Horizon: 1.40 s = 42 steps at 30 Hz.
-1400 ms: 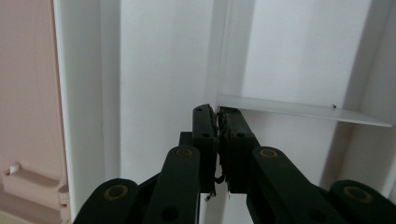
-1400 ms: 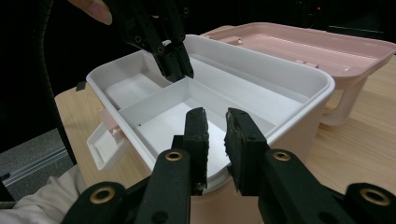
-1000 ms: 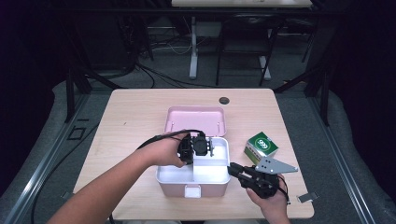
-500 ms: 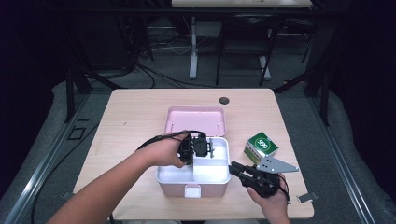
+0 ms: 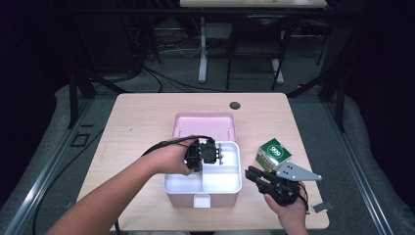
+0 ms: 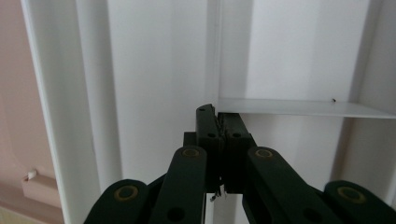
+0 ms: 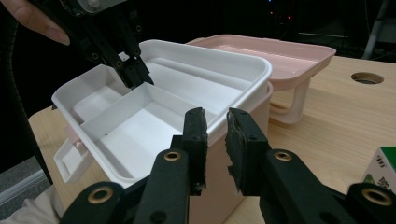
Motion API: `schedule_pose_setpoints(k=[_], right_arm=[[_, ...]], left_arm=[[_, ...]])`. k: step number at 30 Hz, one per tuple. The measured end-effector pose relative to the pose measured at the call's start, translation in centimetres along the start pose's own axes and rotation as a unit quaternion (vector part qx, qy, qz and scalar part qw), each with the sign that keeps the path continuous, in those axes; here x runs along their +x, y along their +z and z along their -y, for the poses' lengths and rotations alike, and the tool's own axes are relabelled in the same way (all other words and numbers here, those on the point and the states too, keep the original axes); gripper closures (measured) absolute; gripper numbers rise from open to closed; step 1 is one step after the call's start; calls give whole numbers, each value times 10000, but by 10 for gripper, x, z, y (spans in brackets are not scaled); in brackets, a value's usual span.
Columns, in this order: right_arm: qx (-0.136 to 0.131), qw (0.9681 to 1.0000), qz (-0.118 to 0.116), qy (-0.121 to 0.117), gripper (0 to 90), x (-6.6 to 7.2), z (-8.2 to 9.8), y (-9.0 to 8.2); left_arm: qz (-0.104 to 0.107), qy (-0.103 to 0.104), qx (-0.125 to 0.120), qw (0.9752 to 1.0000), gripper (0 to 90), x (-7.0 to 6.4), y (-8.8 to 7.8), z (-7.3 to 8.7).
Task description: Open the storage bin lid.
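Note:
A pink box (image 5: 215, 198) stands open on the table, its lid (image 5: 204, 126) lying behind it and a white tray (image 5: 238, 166) set in its top. My left gripper (image 5: 215, 156) reaches into the tray. Its jaws have just been closing and now pinch the thin white divider (image 6: 299, 108), with the left gripper (image 6: 219, 116) at the divider's junction; across the box the left gripper (image 7: 135, 74) stands at that same junction. My right gripper (image 5: 249, 172) hovers at the box's right front corner. In its own view the right gripper (image 7: 217, 140) has a narrow gap between the pads with nothing in it.
A green and white carton (image 5: 274, 152) lies on the table right of the box, its corner (image 7: 383, 172) showing beside my right gripper. A round cable hole (image 5: 235, 105) sits near the far edge. A small grey piece (image 5: 320, 207) lies at the front right corner.

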State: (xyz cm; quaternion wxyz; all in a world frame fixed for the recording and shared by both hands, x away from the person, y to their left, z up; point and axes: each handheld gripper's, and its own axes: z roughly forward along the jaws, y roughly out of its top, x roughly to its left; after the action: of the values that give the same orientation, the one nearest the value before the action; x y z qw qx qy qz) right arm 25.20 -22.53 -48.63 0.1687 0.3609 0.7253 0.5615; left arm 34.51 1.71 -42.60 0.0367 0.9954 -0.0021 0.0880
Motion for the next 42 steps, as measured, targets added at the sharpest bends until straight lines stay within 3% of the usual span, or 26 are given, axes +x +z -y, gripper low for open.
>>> schedule_pose_setpoints(k=[5, 12, 17, 22, 27, 30, 35, 39, 42], right_arm=[[-54, 10000, 56, 30, 767, -3, -1, -3], [-59, 9999, 103, 64, 762, -6, 0, -4], [-29, 9999, 97, 81, 758, -6, 1, -3], [9, 9999, 97, 79, 756, -5, 2, -1], [34, 9999, 105, 82, 756, -6, 4, 0], [67, 9999, 97, 91, 755, -6, 5, 1], [97, 9999, 97, 101, 754, -7, 6, 3], [113, 9998, 107, 87, 754, -7, 7, 3], [110, 9998, 116, 102, 754, -8, 7, 3]], left_arm=[[-62, 29, -34, 10000, 896, 1, -8, 1], [-105, -88, -145, 9998, 896, 0, -20, 5], [-124, -258, -232, 9993, 896, 3, -28, 12], [-171, -427, -170, 9988, 896, 7, -34, 20], [-126, -740, -109, 9971, 896, 10, -38, 32], [-166, -975, -100, 9951, 897, 13, -40, 40], [-110, -1468, -59, 9891, 896, 20, -42, 59], [0, -2022, -42, 9793, 896, 26, -44, 78], [11, -2252, -15, 9743, 896, 28, -45, 88]])
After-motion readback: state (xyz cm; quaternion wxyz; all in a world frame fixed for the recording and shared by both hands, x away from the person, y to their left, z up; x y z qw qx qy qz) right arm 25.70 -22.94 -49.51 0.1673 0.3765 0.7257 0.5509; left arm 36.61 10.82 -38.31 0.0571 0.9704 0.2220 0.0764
